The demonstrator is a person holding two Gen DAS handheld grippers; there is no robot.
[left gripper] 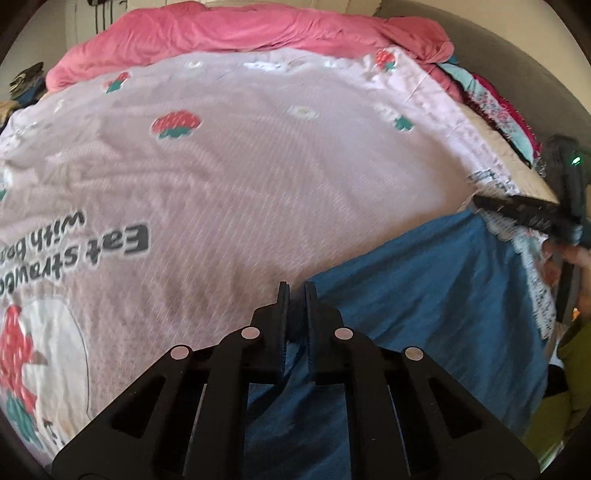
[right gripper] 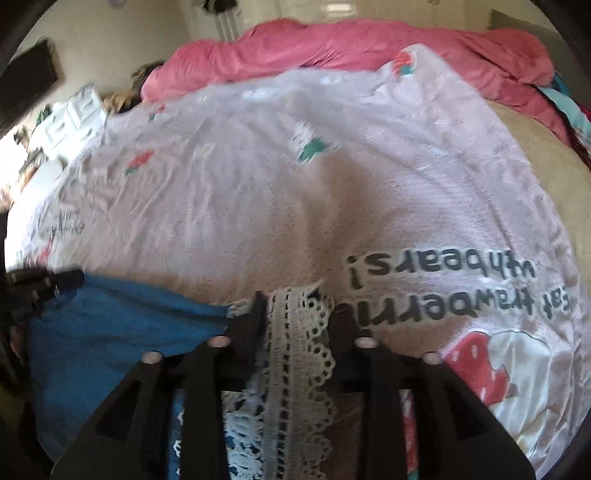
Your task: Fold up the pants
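Note:
The pants are blue fabric (left gripper: 436, 295) with white lace trim, stretched across the near edge of the bed. My left gripper (left gripper: 296, 291) is shut on the blue cloth at its left corner, the fabric running down between the jaws. My right gripper (right gripper: 295, 299) is shut on the white lace trim (right gripper: 295, 350) at the other end of the pants (right gripper: 110, 325). The right gripper also shows in the left wrist view (left gripper: 524, 212) at the far right. The left gripper shows in the right wrist view (right gripper: 44, 284) at the far left.
A pale pink blanket (left gripper: 258, 166) with strawberry prints and black lettering covers the bed. A crumpled pink duvet (left gripper: 240, 33) lies along the far side. Folded colourful clothes (left gripper: 495, 103) are piled at the right. White drawers (right gripper: 70, 118) stand beyond the bed's left side.

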